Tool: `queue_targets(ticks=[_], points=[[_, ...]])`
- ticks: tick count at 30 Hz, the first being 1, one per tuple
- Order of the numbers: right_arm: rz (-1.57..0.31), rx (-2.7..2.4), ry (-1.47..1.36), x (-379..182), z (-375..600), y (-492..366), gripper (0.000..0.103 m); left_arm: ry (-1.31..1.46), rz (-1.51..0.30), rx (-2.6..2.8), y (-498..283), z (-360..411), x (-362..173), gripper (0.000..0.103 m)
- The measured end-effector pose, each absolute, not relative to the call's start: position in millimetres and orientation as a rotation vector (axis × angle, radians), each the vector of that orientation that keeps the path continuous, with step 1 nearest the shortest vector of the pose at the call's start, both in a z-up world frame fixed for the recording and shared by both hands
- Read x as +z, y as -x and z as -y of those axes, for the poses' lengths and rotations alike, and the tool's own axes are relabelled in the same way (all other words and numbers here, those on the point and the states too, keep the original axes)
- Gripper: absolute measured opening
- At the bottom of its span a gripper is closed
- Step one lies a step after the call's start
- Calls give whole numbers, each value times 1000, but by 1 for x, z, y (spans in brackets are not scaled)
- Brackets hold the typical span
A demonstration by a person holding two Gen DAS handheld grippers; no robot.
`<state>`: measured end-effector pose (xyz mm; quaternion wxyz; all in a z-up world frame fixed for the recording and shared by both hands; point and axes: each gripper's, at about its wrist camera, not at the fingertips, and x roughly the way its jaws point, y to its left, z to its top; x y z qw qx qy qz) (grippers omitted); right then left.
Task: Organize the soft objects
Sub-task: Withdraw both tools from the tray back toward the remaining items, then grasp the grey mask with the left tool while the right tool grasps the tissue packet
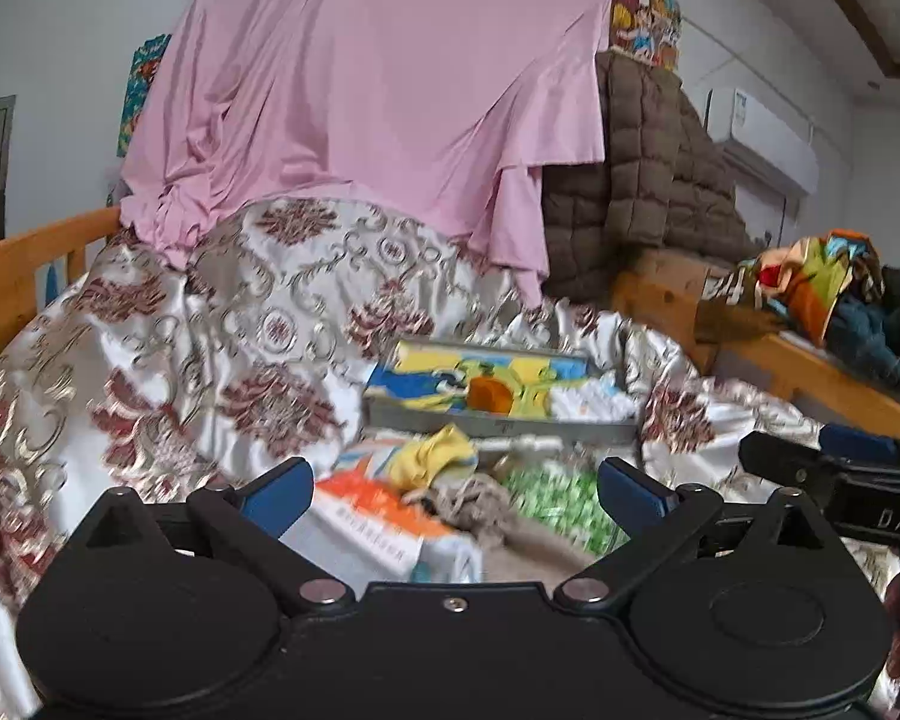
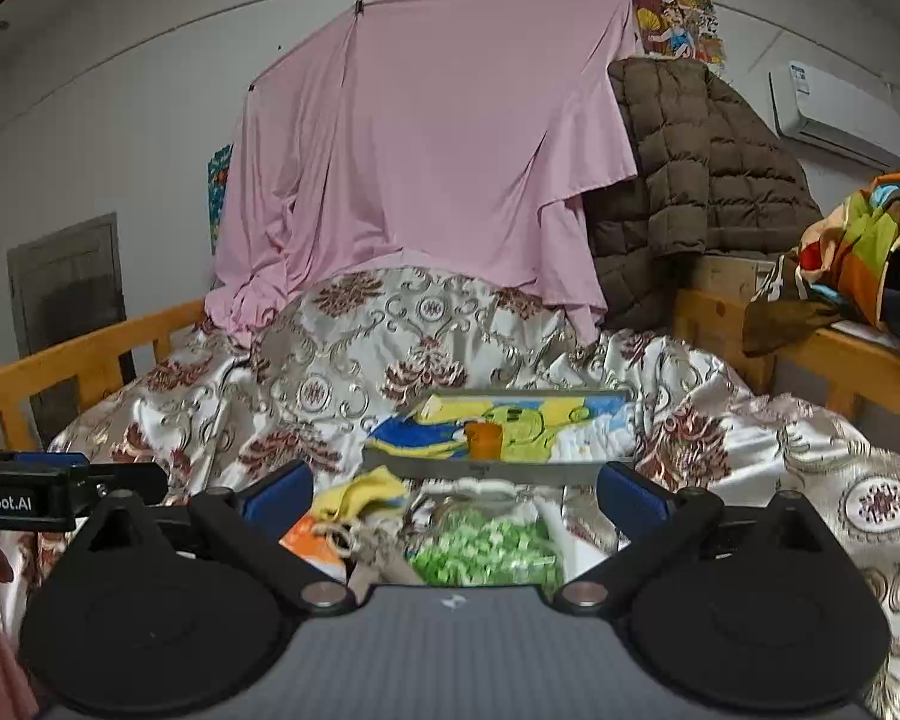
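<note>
A grey tray [image 1: 498, 423] [image 2: 498, 468] lies on the patterned bedspread, holding folded yellow-blue cloths and an orange item [image 1: 491, 394] [image 2: 483, 439]. In front of it lies a loose pile: a yellow cloth [image 1: 435, 456] [image 2: 363, 495], an orange-white piece [image 1: 369, 510] [image 2: 309, 537], a grey-beige knotted cloth [image 1: 471, 501] [image 2: 366, 543] and a green-white patterned cloth [image 1: 561, 495] [image 2: 489, 546]. My left gripper [image 1: 456, 495] is open above the pile, empty. My right gripper [image 2: 456, 495] is open above the pile, empty. Each gripper shows at the edge of the other's view.
A pink sheet [image 2: 426, 144] hangs behind the bed. A brown quilted jacket [image 2: 708, 180] hangs at the right. Wooden bed rails [image 2: 90, 348] run on both sides. A heap of colourful clothes [image 2: 864, 246] lies on the right ledge.
</note>
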<state>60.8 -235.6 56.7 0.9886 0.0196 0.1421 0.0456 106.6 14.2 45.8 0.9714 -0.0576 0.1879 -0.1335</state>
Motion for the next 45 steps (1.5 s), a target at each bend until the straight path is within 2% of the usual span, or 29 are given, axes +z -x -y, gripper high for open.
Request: queue_targets(ticks=[13,25,36,45], points=[[-444,126,14,31,212,-47,103,183,-513,-235,-88,-45,19,102],[-634,282,104,0,179,-75,103,140,-754,-206,-138,-46,1,102],[-590,398,99,-20,152,-120,103,86,-857,-149,-206,-58,-11,102],[-589,444,116,-40,134,-163,102,184,-905,-162,-244,-63,-32,102]])
